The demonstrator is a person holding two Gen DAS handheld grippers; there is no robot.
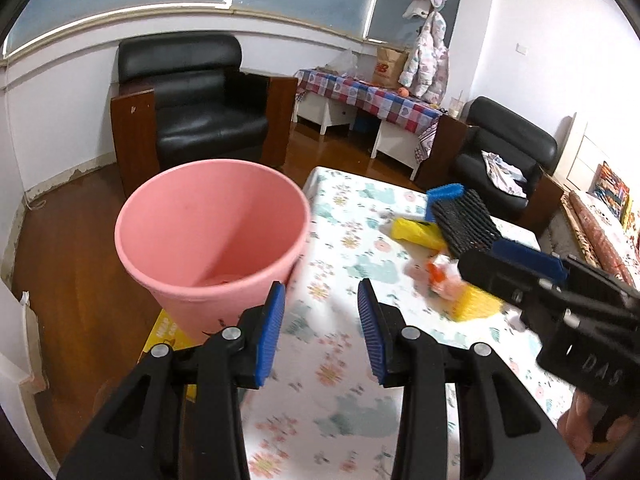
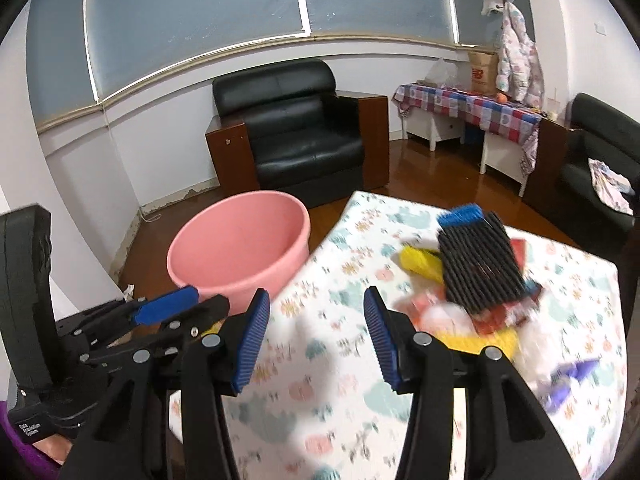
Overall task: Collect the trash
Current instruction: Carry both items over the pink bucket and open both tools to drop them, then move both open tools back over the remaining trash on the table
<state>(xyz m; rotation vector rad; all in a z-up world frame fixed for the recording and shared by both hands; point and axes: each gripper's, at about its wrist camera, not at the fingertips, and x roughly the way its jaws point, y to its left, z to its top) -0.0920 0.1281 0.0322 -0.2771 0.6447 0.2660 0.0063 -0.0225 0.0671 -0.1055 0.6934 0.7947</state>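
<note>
A pink bin point(image 1: 208, 220) point(image 2: 240, 248) stands beside the left edge of the floral-cloth table point(image 1: 340, 360) point(image 2: 320, 380). On the table lies a blurred heap of trash: a yellow wrapper point(image 1: 416, 232) point(image 2: 420, 262), an orange-and-white wrapper point(image 1: 440, 276), a red packet point(image 2: 496, 316), a purple wrapper point(image 2: 572, 380) and a black ribbed object with a blue end point(image 1: 464, 220) point(image 2: 480, 260). My left gripper point(image 1: 320, 286) point(image 2: 168, 308) is open and empty, near the bin's rim. My right gripper point(image 2: 316, 296) point(image 1: 528, 258) is open and empty over the cloth, just short of the heap.
A yellow box point(image 1: 164, 332) lies under the bin. A black armchair point(image 1: 192, 112) stands behind it on the wooden floor. A second black chair point(image 1: 504, 168) and a checked-cloth side table point(image 1: 368, 96) stand at the back right.
</note>
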